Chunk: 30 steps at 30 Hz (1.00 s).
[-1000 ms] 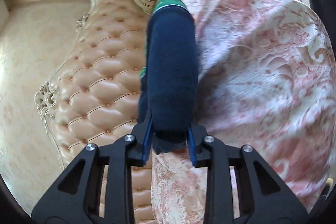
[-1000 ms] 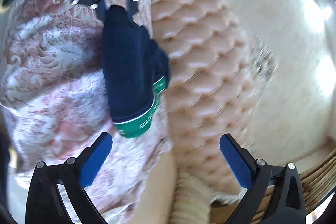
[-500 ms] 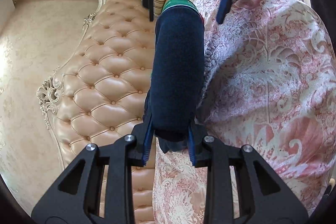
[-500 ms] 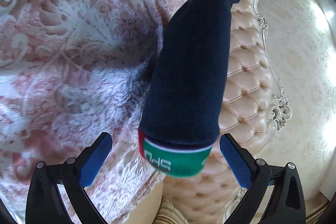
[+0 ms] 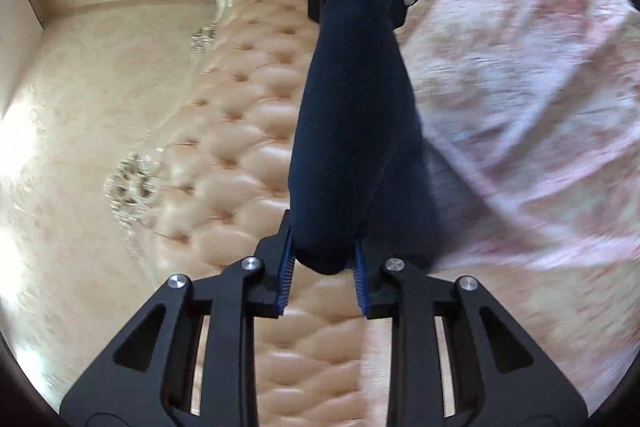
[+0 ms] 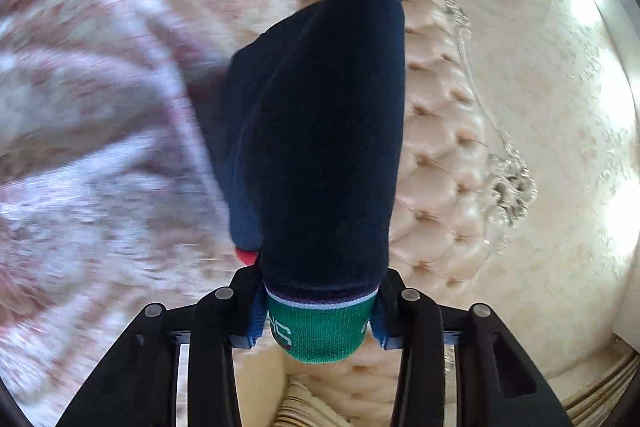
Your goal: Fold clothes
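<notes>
A tufted, peach-coloured headboard with carved trim stands against a pale patterned wall, and a pink-and-cream floral bedspread fills the 3 o'clock side of the left wrist view, blurred. A navy sock with a green cuff is stretched in the air between the two grippers, running from 6 o'clock up to 12 o'clock in both views. The left gripper has its blue-padded fingers closed narrowly on the sock's dark toe end at 6 o'clock of its own view. The right gripper pinches the green cuff the same way, fingers drawn in against both sides of the band. In the right wrist view the headboard lies at 3 o'clock and the bedspread at 9 o'clock.
</notes>
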Available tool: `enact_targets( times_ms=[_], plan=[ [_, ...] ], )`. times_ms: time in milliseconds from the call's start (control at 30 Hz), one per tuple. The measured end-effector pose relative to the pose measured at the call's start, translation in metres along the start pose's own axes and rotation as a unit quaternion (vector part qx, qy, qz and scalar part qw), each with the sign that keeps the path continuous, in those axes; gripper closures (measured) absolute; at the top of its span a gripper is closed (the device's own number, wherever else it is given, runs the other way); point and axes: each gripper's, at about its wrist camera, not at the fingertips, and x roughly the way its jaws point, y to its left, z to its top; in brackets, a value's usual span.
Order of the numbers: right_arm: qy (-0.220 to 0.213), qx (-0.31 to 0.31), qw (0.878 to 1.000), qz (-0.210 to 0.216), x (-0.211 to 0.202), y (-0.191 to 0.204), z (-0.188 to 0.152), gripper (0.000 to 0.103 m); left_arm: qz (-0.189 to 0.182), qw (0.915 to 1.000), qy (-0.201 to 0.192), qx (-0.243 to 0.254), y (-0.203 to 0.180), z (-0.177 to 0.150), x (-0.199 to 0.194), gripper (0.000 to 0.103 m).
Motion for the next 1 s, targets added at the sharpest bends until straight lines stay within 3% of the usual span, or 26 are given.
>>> enact_targets(
  times_ms=[100, 167, 267, 333, 433, 500, 567, 667, 733, 867, 933, 1000],
  plan=[
    [0.013, 0.009, 0.999, -0.041, -0.013, -0.048, 0.006, 0.062, 0.044, 0.9989, -0.015, 0.009, 0.039, -0.001, -0.035, 0.075],
    [0.013, 0.01, 0.997, -0.073, -0.037, -0.072, 0.01, 0.062, 0.068, 0.9972, -0.03, 0.011, 0.043, -0.004, -0.078, 0.075],
    [0.016, 0.0, 0.996, -0.084, -0.104, -0.069, 0.033, 0.062, 0.01, 0.9983, -0.054, -0.022, 0.01, -0.009, -0.135, 0.075],
    [0.015, -0.022, 0.999, -0.038, -0.134, -0.038, 0.044, 0.062, -0.063, 0.9954, -0.067, -0.026, -0.04, -0.013, -0.167, 0.075],
    [0.003, -0.049, 0.996, 0.067, -0.174, 0.032, 0.057, 0.061, -0.169, 0.9829, -0.066, -0.031, -0.099, -0.016, -0.189, 0.075],
    [-0.002, -0.043, 0.989, 0.141, -0.192, 0.066, 0.066, 0.061, -0.212, 0.9739, -0.07, -0.041, -0.112, -0.016, -0.195, 0.075],
    [-0.004, -0.031, 0.983, 0.183, -0.202, 0.078, 0.071, 0.061, -0.245, 0.9649, -0.075, -0.058, -0.108, -0.017, -0.197, 0.076],
    [-0.009, 0.001, 0.975, 0.22, -0.197, 0.054, 0.068, 0.061, -0.31, 0.9408, -0.083, -0.111, -0.067, -0.024, -0.178, 0.076],
    [-0.007, 0.035, 0.964, 0.265, -0.18, 0.024, 0.065, 0.06, -0.365, 0.9155, -0.081, -0.15, -0.031, -0.031, -0.151, 0.076],
    [-0.008, 0.113, 0.919, 0.379, -0.133, -0.044, 0.055, 0.059, -0.458, 0.8619, -0.076, -0.203, 0.028, -0.045, -0.083, 0.076],
    [-0.006, 0.151, 0.892, 0.426, -0.095, -0.077, 0.047, 0.059, -0.49, 0.8395, -0.071, -0.224, 0.051, -0.051, -0.04, 0.076],
    [0.0, 0.183, 0.874, 0.451, -0.055, -0.105, 0.037, 0.059, -0.515, 0.8192, -0.066, -0.244, 0.07, -0.057, 0.001, 0.076]
  ],
)
